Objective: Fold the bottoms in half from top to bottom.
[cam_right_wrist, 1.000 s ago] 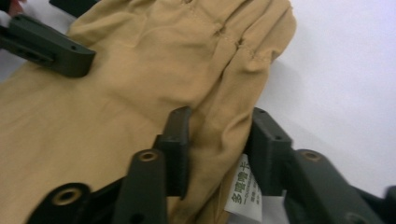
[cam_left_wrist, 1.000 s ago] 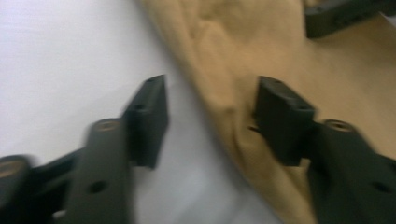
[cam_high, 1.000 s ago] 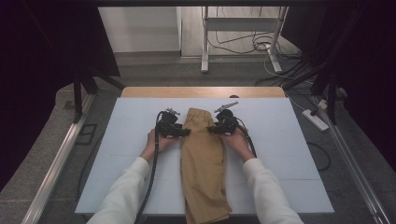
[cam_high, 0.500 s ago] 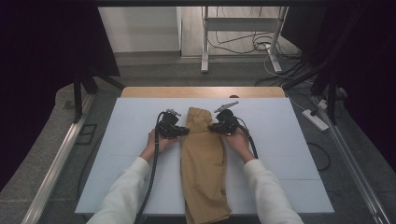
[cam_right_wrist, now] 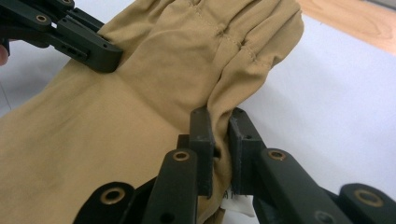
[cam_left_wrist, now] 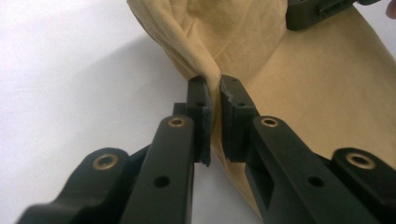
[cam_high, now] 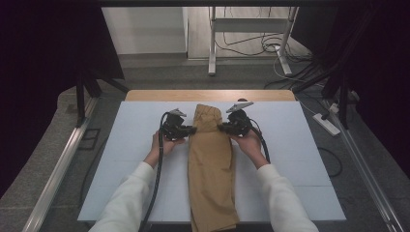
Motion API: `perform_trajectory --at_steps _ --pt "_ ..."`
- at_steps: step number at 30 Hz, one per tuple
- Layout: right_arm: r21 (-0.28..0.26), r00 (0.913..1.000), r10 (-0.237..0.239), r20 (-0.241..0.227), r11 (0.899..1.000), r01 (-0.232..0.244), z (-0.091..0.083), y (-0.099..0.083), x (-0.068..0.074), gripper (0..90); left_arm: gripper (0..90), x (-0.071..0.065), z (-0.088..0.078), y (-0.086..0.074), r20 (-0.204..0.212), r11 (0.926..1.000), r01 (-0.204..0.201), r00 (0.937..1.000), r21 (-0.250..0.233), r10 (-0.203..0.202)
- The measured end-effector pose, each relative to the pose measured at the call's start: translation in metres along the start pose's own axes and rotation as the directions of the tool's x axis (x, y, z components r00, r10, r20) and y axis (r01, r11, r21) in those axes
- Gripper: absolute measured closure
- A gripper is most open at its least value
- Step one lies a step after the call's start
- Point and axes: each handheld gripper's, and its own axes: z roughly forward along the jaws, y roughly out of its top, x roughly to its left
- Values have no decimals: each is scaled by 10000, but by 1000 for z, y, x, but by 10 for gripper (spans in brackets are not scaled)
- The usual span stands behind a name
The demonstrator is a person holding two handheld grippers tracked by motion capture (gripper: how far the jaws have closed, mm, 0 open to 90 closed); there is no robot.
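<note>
My jaws closed since earlier frame; L gripper (cam_left_wrist: 214, 93) & R gripper (cam_right_wrist: 219, 123) each pinched trousers (cam_high: 211, 159) edges. R gripper view showed white label (cam_right_wrist: 236, 203), high view didn't.

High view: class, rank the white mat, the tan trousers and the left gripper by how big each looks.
1. White mat, largest.
2. Tan trousers, a long strip down its middle.
3. Left gripper, smallest, pinching the trousers' edge.

Tan trousers (cam_high: 211, 164) lie lengthwise on the white table (cam_high: 290, 159).
</note>
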Motion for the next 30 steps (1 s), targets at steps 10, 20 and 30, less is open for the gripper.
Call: perform_trajectory --at_steps 10,20,30 --pt "-292 9995 -230 236 9993 237 -9 6 -4 816 826 -1 -4 14 -36 9993 -284 9996 -232 283" --pt "-494 9986 -136 508 9987 161 -20 13 -12 815 828 -4 -2 29 -145 9988 -417 9990 -268 414" --pt "-492 9985 -106 528 9987 132 -16 11 -12 818 839 -2 -4 32 -168 9989 -325 9993 -325 320"
